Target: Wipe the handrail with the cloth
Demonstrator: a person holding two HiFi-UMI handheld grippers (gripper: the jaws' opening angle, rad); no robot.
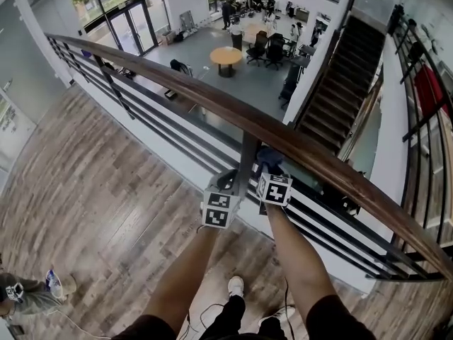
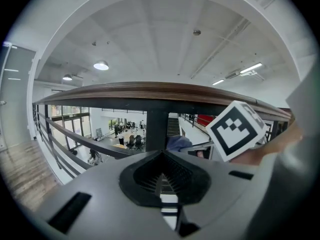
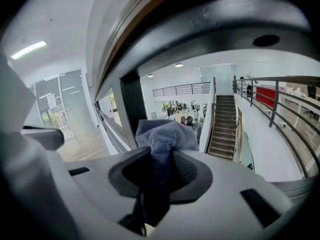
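The blue cloth (image 3: pixel 162 139) is gripped in the right claw (image 3: pixel 159 171), bunched beyond its tips just under the wooden handrail (image 1: pixel 212 95); the left claw (image 2: pixel 162 184) is seen closed on nothing.

No word, brand, number or sign can be read in any view. The left cube (image 1: pixel 218 210) and the right cube (image 1: pixel 274 189) bear only black-and-white square marker patterns, which hold no letters or digits.

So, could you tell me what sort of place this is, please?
Probably an upper-floor walkway in an office building: the handrail overlooks a lower floor with a round table, beside a staircase.
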